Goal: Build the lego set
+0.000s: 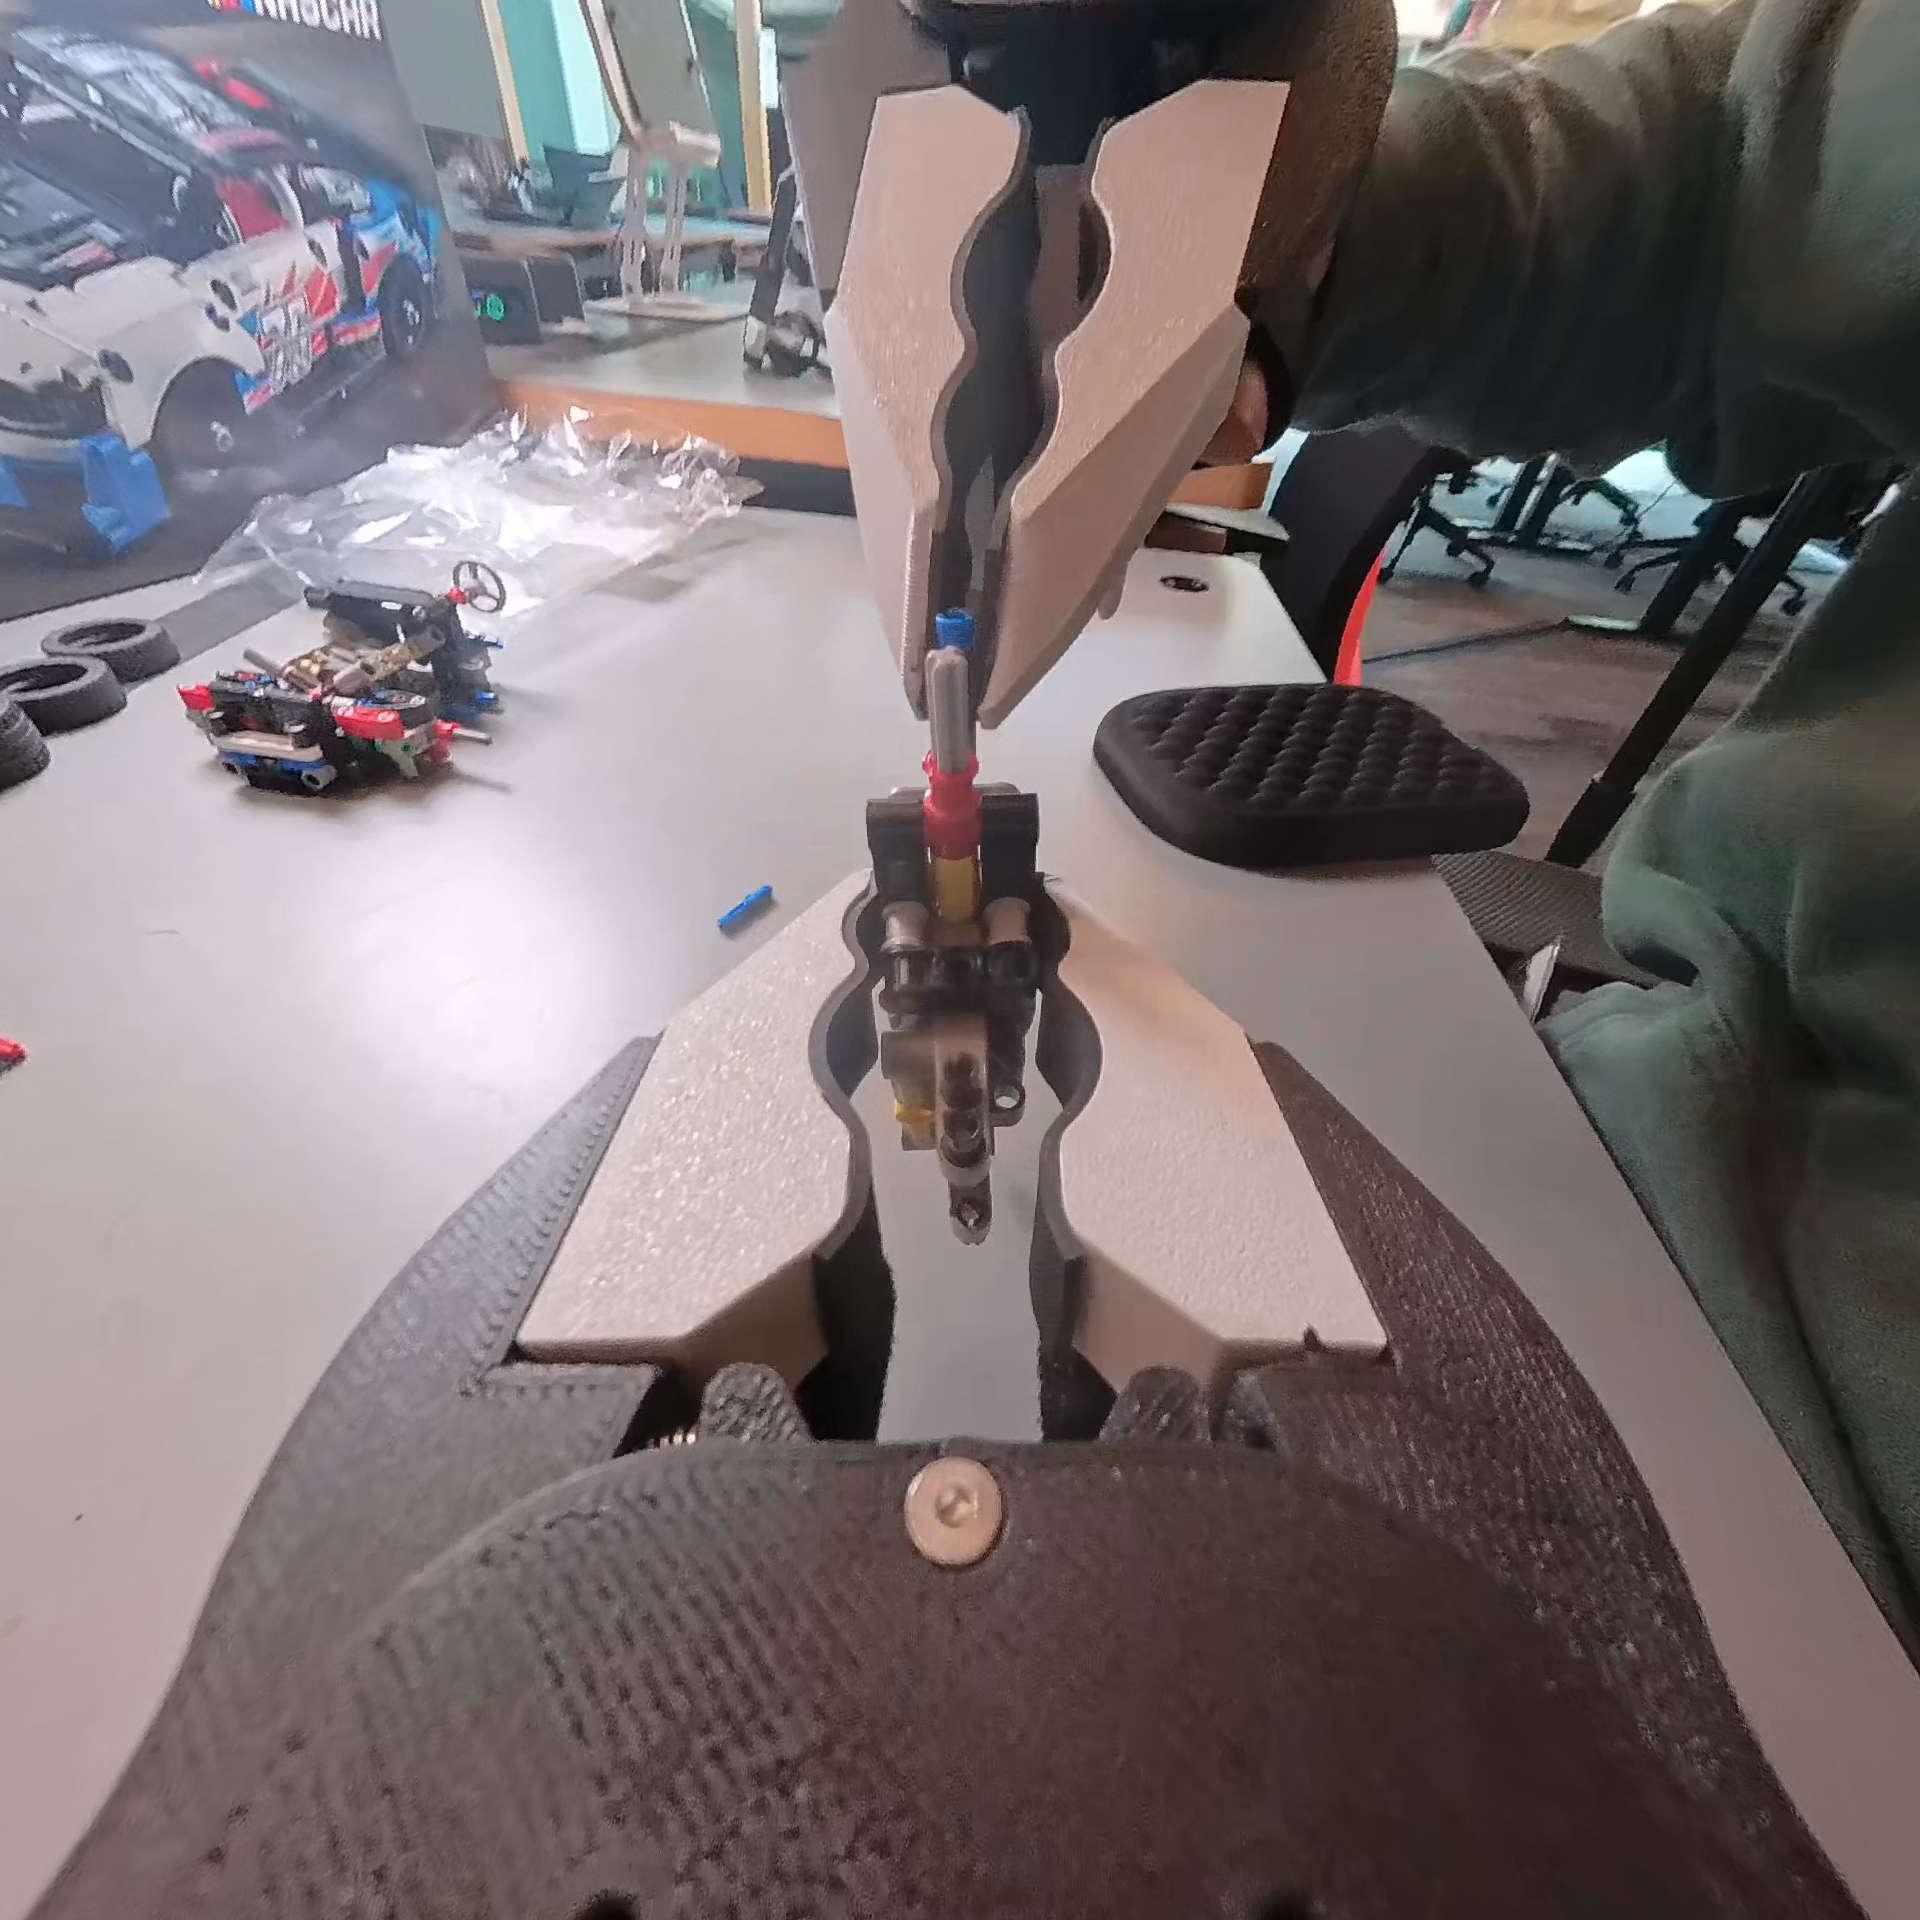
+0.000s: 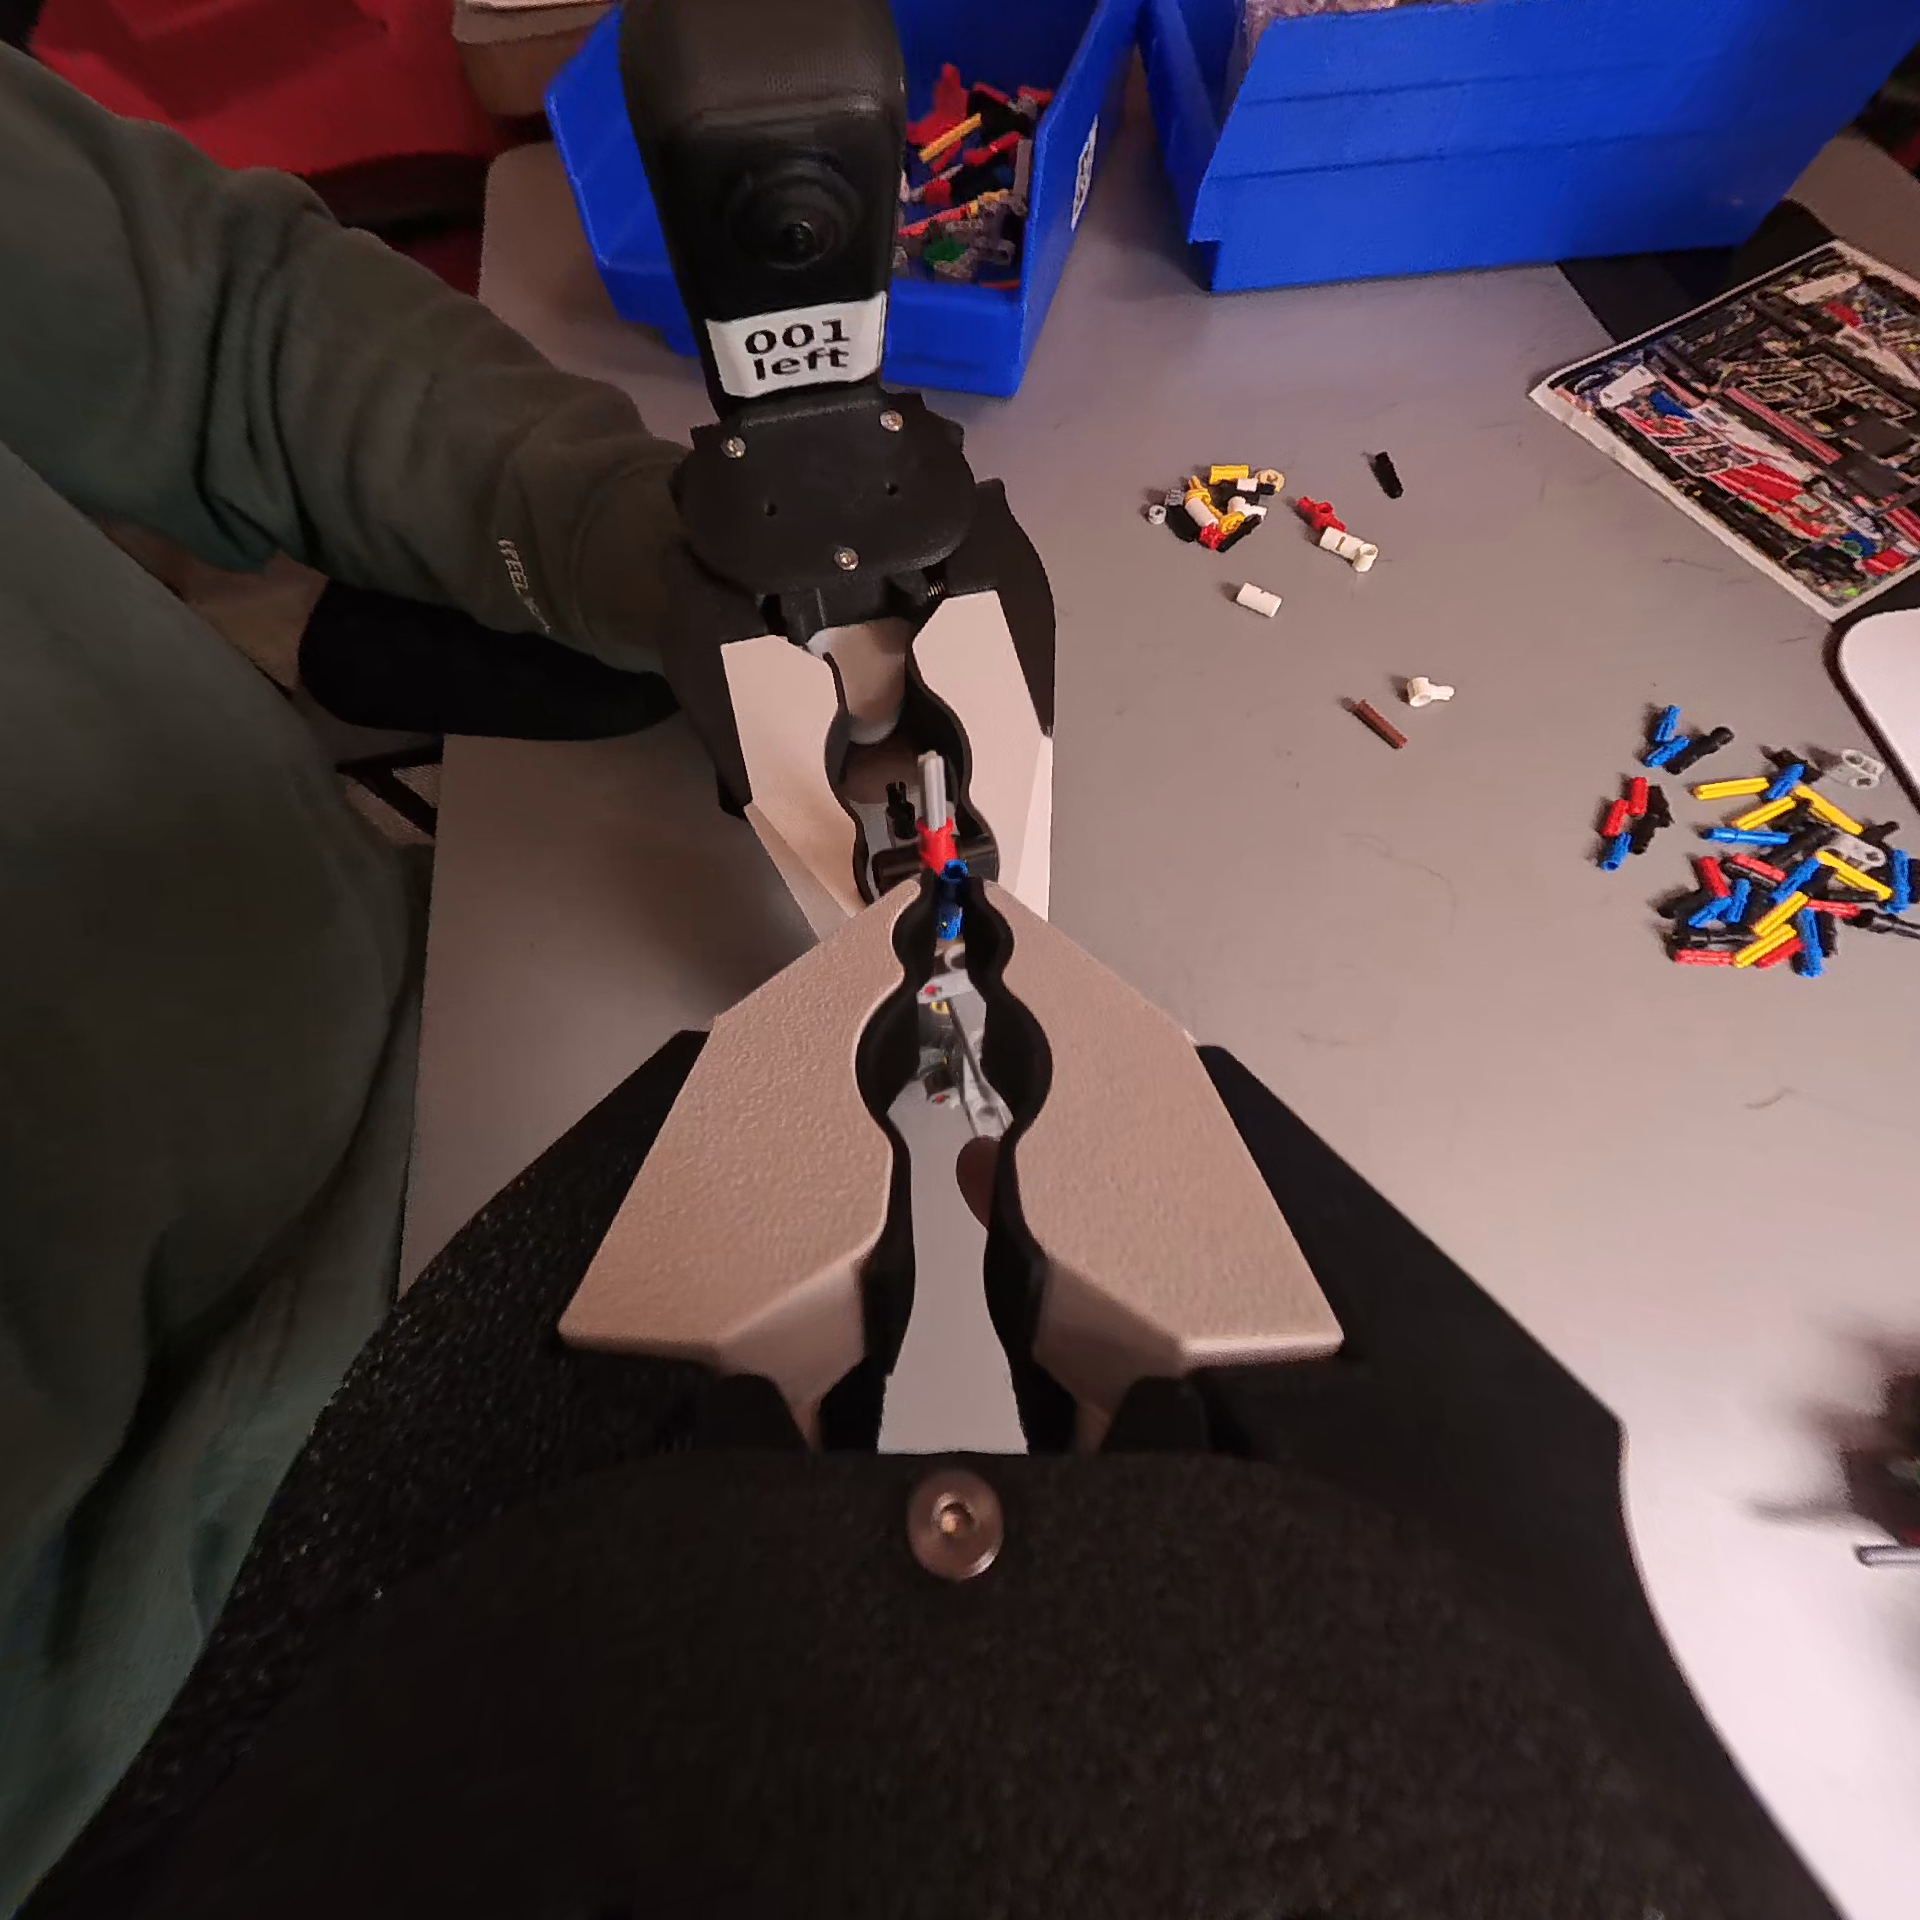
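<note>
My left gripper [image 1: 956, 896] is shut on a small brick assembly [image 1: 951, 966] of black, grey and yellow parts, held above the grey table [image 1: 416, 1039]. A grey axle [image 1: 948, 707] with a red bush [image 1: 948, 800] sticks out of its far end. My right gripper [image 2: 948, 885] is shut on a small blue pin [image 2: 950, 912], with its tip right at the assembly [image 2: 914, 847] next to the red bush. In the left wrist view the right gripper [image 1: 951, 675] comes down from above, and the blue pin [image 1: 953, 629] shows between its fingertips beside the axle's end.
A partly built car model [image 1: 343, 696], tyres [image 1: 73, 675], a loose blue pin [image 1: 746, 906], a clear bag [image 1: 468, 499] and a black padded rest [image 1: 1309, 774] lie on the table. Blue bins [image 2: 977, 312], a booklet [image 2: 1766, 416] and heaps of loose pins [image 2: 1787, 862] lie to the right. My hands' fingertips stand some 4 cm from each other.
</note>
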Action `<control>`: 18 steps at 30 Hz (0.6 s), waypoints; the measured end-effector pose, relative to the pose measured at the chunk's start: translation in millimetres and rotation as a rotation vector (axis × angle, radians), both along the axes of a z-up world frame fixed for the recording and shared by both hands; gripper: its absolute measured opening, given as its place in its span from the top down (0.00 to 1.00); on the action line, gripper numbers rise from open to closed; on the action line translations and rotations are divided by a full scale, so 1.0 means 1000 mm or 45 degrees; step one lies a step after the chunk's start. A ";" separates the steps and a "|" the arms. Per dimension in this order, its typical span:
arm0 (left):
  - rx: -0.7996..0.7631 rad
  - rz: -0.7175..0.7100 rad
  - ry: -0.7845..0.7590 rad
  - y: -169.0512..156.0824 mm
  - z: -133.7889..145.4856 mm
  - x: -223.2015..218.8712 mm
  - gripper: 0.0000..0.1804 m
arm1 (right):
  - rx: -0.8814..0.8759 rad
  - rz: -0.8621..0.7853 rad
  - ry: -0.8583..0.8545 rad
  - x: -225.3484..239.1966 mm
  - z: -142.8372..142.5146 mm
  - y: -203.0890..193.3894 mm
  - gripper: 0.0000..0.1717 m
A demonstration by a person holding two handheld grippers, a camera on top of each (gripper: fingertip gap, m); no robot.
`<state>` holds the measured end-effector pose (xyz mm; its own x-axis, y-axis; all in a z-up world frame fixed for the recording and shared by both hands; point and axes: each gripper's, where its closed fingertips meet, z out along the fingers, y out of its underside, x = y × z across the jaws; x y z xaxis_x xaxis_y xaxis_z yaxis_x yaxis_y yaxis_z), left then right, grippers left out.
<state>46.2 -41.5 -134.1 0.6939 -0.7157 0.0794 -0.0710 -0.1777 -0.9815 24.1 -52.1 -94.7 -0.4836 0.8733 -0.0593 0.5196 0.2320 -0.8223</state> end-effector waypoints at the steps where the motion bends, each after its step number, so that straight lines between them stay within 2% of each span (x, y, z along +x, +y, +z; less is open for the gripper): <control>1: -0.019 0.009 0.015 0.001 -0.002 -0.001 0.86 | 0.000 -0.012 -0.002 0.001 -0.002 0.002 0.98; 7: -0.095 0.037 0.120 0.005 -0.015 0.000 0.86 | -0.031 -0.054 -0.030 0.005 -0.015 0.010 0.98; 18: -0.053 0.042 0.134 0.007 -0.014 0.005 0.86 | -0.080 -0.077 -0.016 0.011 -0.022 0.013 0.98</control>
